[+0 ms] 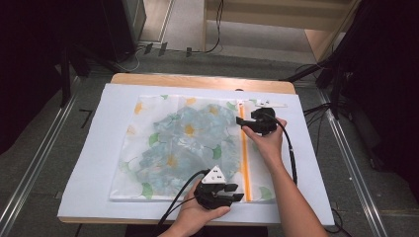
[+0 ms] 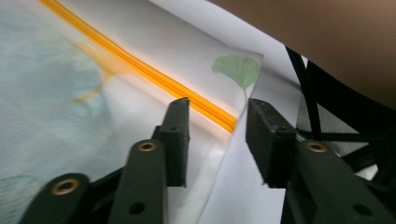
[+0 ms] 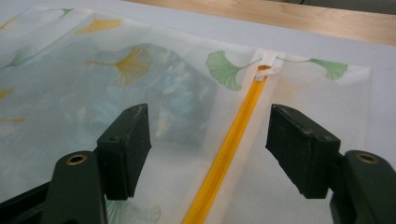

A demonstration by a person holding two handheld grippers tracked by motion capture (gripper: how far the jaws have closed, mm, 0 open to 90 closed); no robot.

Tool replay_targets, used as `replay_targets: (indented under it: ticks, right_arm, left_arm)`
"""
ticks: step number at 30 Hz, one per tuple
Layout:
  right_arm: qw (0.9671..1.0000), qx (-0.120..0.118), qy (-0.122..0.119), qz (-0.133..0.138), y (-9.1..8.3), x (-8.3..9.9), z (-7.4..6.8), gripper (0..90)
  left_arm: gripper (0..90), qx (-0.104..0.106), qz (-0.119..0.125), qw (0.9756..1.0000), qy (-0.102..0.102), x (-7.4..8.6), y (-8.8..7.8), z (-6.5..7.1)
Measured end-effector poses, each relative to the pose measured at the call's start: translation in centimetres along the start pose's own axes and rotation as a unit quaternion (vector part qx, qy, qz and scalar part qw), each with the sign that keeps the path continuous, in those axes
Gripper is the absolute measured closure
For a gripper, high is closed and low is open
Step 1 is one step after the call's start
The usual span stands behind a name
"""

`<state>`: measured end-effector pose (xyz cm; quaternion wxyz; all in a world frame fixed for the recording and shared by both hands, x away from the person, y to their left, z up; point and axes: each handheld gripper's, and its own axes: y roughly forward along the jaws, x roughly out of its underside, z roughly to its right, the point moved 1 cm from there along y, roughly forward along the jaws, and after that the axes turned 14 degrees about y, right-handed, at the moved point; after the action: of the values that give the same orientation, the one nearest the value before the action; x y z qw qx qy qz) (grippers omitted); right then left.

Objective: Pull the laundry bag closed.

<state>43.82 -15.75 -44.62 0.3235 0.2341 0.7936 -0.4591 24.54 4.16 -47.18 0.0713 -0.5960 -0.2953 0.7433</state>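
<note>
The right gripper (image 3: 208,154) holds its jaws apart above a white mesh bag (image 3: 154,93) printed with ginkgo leaves, the orange zipper (image 3: 231,144) running between them toward its white pull (image 3: 267,63).

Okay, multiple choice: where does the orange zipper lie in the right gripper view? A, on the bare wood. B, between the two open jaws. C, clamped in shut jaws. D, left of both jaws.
B: the orange zipper runs up the mesh bag between the right gripper's two jaws, which stand apart without touching it.
</note>
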Motion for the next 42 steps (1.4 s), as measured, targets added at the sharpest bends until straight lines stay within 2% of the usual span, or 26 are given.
replay_targets:
  ticks: [3,6,9,14,19,25,31,34,36,42]
  right_arm:
    - [1.0,-0.007,-0.001,0.002,-1.3,0.9,-0.1,29.0]
    - [0.9999,-0.015,-0.005,0.005,-2.5,1.9,-0.2,26.8]
    - [0.9997,-0.019,-0.008,0.01,-3.7,2.8,-0.1,26.1]
    - [0.9994,-0.029,-0.015,0.013,-5.6,4.5,0.1,25.5]
    - [0.9992,-0.027,-0.025,0.014,-7.1,6.4,0.4,25.1]
    - [0.9991,-0.03,-0.023,0.02,-8.7,8.2,0.8,24.9]
    - [0.9991,-0.029,-0.017,0.027,-10.5,9.7,1.8,24.4]
    - [0.9992,-0.023,-0.012,0.031,-11.5,10.5,2.5,24.2]
    - [0.9993,-0.021,-0.006,0.03,-12.1,11.0,3.0,24.1]
    - [0.9992,-0.015,-0.003,0.036,-14.0,12.4,4.2,23.9]
  left_arm:
    - [48.7,-0.016,0.002,0.9999,0.006,0.2,-0.8,-0.3]
    - [33.7,-0.039,0.007,0.9992,0.009,0.4,-1.6,-0.7]
    - [25.1,-0.053,0.011,0.9985,0.009,0.7,-2.8,-1.5]
    - [17.2,-0.094,0.013,0.9954,0.006,1.2,-5.4,-2.9]
    - [14.0,-0.117,0.028,0.9927,-0.001,2.1,-8.1,-4.6]
    - [11.2,-0.14,0.046,0.989,-0.014,3.2,-11.1,-6.3]
    - [11.0,-0.172,0.055,0.9833,-0.019,4.7,-14.6,-7.6]
    - [11.0,-0.193,0.055,0.9794,-0.023,5.7,-16.3,-8.3]
    - [11.1,-0.211,0.055,0.9752,-0.034,6.4,-17.7,-8.9]
    - [12.8,-0.251,0.058,0.9651,-0.047,8.4,-20.9,-10.1]
